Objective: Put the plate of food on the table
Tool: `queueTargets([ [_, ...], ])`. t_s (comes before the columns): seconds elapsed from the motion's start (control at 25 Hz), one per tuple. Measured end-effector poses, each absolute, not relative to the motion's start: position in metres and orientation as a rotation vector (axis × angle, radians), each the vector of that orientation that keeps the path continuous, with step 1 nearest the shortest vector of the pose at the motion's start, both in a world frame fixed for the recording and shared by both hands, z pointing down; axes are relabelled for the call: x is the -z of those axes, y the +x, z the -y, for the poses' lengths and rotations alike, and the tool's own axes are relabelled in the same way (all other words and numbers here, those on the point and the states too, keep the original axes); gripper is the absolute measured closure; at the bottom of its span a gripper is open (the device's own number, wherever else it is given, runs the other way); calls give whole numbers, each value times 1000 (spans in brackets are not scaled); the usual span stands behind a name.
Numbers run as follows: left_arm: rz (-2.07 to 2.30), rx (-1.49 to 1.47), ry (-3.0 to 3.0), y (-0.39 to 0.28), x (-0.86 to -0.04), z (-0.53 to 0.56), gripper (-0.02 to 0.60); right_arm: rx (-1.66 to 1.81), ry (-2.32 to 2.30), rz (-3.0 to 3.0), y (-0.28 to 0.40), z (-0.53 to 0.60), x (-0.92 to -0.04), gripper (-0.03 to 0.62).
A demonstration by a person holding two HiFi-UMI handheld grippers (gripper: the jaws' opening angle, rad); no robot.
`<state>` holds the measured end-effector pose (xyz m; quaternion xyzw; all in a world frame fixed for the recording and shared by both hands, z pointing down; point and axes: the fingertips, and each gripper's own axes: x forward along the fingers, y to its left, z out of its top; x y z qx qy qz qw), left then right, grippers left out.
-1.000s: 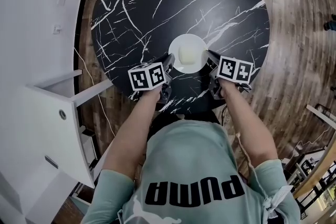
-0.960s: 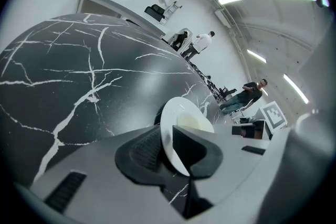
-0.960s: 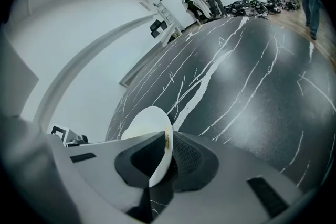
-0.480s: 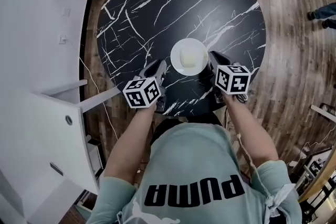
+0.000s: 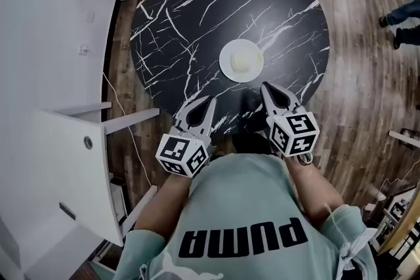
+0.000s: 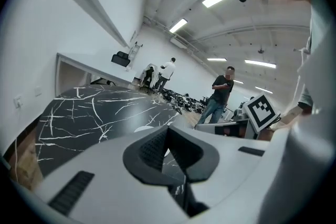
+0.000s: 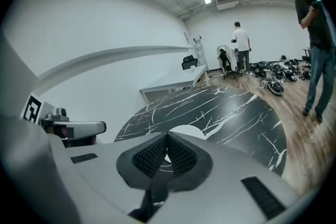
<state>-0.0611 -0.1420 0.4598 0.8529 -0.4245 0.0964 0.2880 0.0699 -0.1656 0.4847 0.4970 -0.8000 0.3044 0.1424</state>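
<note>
Plate of food (image 5: 241,60) sits flat on the table (image 5: 197,10), toward its near edge, nothing touching it. Left hand-held gripper (image 5: 210,101): jaws just closed, nothing between. Right hand-held gripper (image 5: 265,86): jaws together, empty. Both 2 hang clear of the plate, so placement looks done.

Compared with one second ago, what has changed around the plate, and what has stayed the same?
The left gripper and the right gripper left the two sides of the plate and drew back toward the person, clear of it. The left jaws have just closed, nothing between them; the right jaws are shut and empty too. The plate of food stays where it was on the table.
</note>
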Motion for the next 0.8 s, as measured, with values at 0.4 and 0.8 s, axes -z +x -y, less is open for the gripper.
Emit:
queueTargets([
  [0.4, 1292, -296, 2404, -116, -394, 20, 575, -650, 1529, 2375, 20, 54, -415, 585],
  [0.8, 1329, -197, 2456, -156, -361, -87, 575, -467, 1533, 2389, -31, -71, -368, 585],
])
